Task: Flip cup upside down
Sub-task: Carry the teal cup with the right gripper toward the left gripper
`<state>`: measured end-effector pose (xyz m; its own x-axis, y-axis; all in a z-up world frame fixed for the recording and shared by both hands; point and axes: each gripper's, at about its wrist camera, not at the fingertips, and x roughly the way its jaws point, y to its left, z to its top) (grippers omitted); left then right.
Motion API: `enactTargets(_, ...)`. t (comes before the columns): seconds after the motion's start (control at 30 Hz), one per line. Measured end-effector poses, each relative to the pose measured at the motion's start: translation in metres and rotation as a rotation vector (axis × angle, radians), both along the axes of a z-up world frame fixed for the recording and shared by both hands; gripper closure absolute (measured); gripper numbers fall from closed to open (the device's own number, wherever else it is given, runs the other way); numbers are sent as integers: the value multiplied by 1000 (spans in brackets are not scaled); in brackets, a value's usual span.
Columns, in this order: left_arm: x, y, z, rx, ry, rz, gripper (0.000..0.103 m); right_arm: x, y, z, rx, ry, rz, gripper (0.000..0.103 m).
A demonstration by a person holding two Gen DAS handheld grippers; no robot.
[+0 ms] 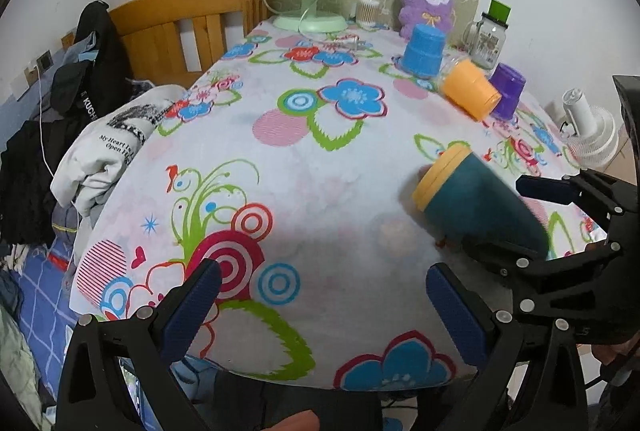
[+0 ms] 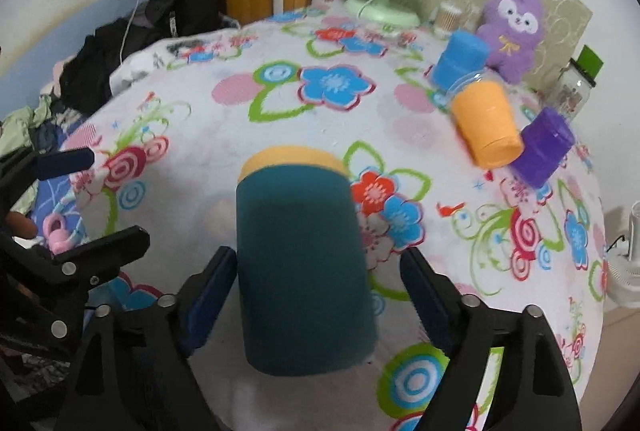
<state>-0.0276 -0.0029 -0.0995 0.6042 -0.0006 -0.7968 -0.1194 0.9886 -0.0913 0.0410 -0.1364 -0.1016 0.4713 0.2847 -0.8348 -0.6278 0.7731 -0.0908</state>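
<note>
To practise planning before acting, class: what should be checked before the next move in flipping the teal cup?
1. Cup between right gripper jaws: ok.
2. Firm grip: not ok, there is a gap at one pad.
3. Cup upside down: not ok, it lies tilted, rim pointing away.
4. Left gripper free: ok, open and empty.
5. Orange cup out of the way: ok, well apart.
6. Cup resting on cloth: cannot tell, blurred.

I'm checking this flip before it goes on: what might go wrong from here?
1. The teal cup lies tipped between the right tool's fingers, and the right finger seems apart from it, so it may slip or roll away.
2. The orange cup and purple cup stand close by and may be knocked in a wide swing.
3. The left tool hangs open nearby and may collide.
</note>
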Motion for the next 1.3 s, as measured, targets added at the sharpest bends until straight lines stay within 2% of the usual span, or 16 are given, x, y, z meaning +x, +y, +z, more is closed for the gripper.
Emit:
enactTargets(0.13,0,-5,6,7,-15,-7,0,2,-8,10,46,2,-4,17)
enactTargets(0.57,1,-12,10,17,-20,-14,0,1,-12,15,48,3,2,17)
enactTargets(0.73,5,-16,14,-2,-19,-12,0,3,-20,20,64,-12,-33,17)
enactTargets(0.83,6,-22,20,-15,-35,-26,0,4,-28,24,83,-10,-53,17)
enactTargets(1.03,10,-38,24,-21,-45,-60,0,-1,-46,33,61,-51,-79,17)
enactTargets(1.3,20,-59,26,-62,-55,-76,0,-1,-89,37,64,-55,-160,17)
